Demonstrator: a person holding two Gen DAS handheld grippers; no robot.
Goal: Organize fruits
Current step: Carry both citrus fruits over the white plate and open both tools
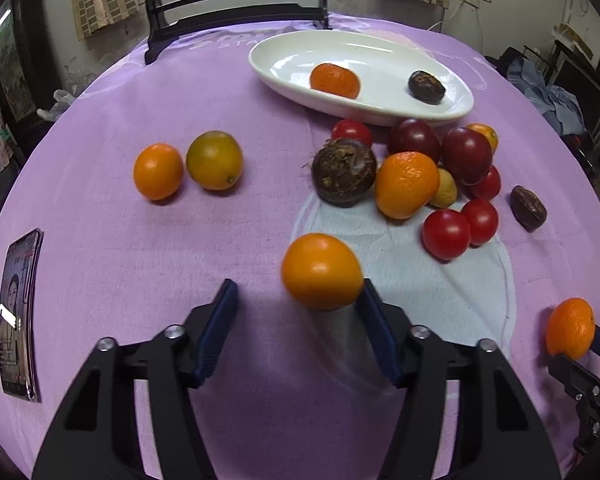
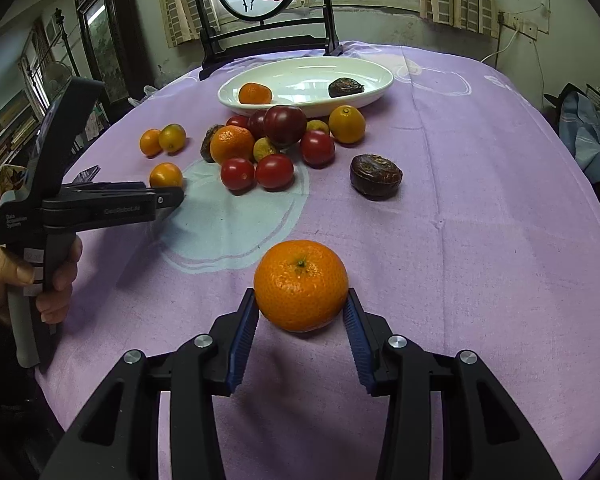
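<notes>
My left gripper [image 1: 298,300] is open; a smooth orange kumquat [image 1: 321,271] lies just ahead of it, touching the right finger only. It also shows in the right wrist view [image 2: 165,175]. My right gripper [image 2: 301,300] is shut on a mandarin [image 2: 301,285], held between both blue pads just above the cloth. A white oval dish [image 1: 380,52] at the back holds a mandarin [image 1: 335,80] and a dark date [image 1: 426,87]. A pile of cherry tomatoes [image 1: 446,234], plums [image 1: 466,155], a mandarin [image 1: 406,185] and a dark taro-like ball [image 1: 343,171] lies before the dish.
Two kumquats [image 1: 158,171] lie left of the pile. A lone date [image 2: 375,176] lies to the right. A phone [image 1: 18,316] lies at the table's left edge. A black screen stand [image 2: 268,40] stands behind the dish. The purple cloth [image 2: 480,240] covers the round table.
</notes>
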